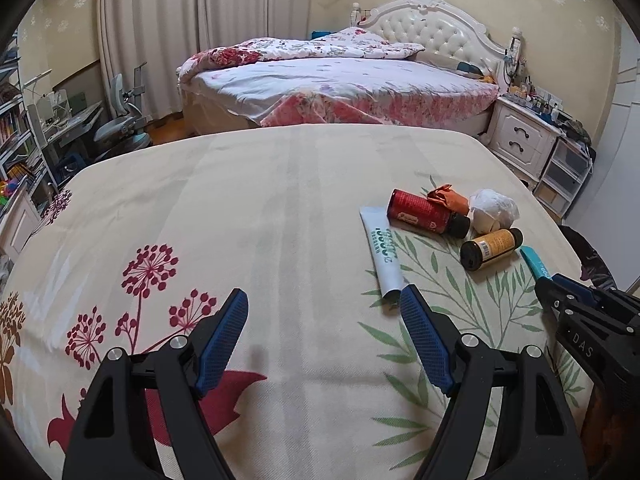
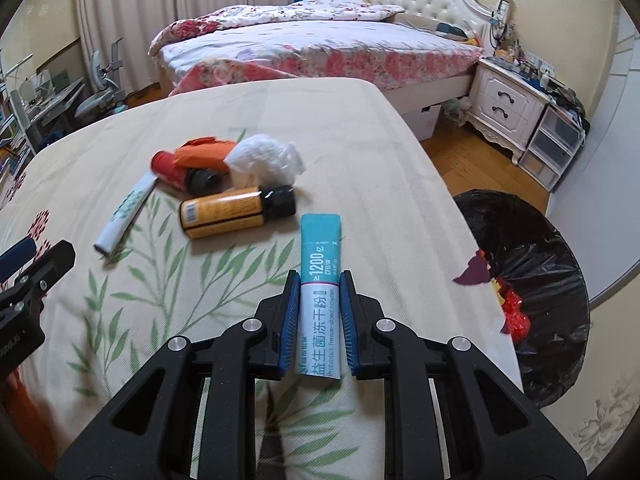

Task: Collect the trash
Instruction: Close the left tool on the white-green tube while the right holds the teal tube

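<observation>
Each tool (image 2: 319, 280) is black — blue ribbed pads (image 1: 226, 340), silver screws (image 2: 245, 325).

Pale yellow wallpaper (image 1: 560, 12) with small white flowers covers the walls. Long cream curtains (image 1: 180, 40) hang closed at the far side, with soft daylight coming through them. A bed (image 1: 340, 84) with a tufted white headboard (image 1: 432, 28) carries a rumpled floral quilt. Just beside it stands a white nightstand (image 1: 520, 136), its top crowded with small items, and next to that clear plastic drawers (image 1: 564, 172). On the far left are a desk (image 1: 72, 116), a grey chair (image 1: 120, 124) and bookshelves (image 1: 16, 128). The floor (image 2: 472, 152) is warm wood.
</observation>
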Demonstrator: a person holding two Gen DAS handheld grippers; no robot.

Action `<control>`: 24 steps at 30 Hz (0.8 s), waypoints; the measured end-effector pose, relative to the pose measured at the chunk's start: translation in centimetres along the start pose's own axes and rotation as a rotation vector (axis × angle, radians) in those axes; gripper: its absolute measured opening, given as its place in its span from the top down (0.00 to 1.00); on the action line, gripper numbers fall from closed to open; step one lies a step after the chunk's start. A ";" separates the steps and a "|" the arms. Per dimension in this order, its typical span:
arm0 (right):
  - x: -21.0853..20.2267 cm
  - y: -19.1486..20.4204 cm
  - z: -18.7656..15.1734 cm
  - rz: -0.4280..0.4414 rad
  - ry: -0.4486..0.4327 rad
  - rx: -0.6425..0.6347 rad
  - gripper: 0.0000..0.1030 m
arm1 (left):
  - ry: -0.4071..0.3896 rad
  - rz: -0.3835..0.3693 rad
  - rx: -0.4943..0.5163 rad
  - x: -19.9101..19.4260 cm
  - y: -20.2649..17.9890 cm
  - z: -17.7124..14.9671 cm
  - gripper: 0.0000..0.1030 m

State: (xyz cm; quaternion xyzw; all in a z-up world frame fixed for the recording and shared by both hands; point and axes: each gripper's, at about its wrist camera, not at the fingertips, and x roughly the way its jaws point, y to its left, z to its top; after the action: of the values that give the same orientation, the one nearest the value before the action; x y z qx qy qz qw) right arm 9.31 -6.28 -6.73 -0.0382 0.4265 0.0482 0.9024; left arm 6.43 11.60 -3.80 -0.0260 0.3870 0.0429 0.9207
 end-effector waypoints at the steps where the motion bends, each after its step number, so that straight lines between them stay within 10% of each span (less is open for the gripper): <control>1: 0.2 -0.2 0.2 0.000 0.000 0.003 0.81 | 0.000 -0.001 0.003 0.2 -0.2 0.2 0.26; 12: 1.3 -1.2 1.7 0.022 0.000 0.023 0.81 | 0.076 -0.012 0.051 4.1 -2.5 2.3 0.28; 24: 1.3 -1.4 1.7 0.037 0.000 0.026 0.78 | 0.090 -0.046 0.124 4.0 -3.5 2.0 0.83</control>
State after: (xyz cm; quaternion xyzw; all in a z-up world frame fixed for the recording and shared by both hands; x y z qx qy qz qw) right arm 11.58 -7.36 -6.60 -0.0186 0.4276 0.0592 0.9019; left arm 10.97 8.49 -5.19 0.0202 0.4293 -0.0037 0.9029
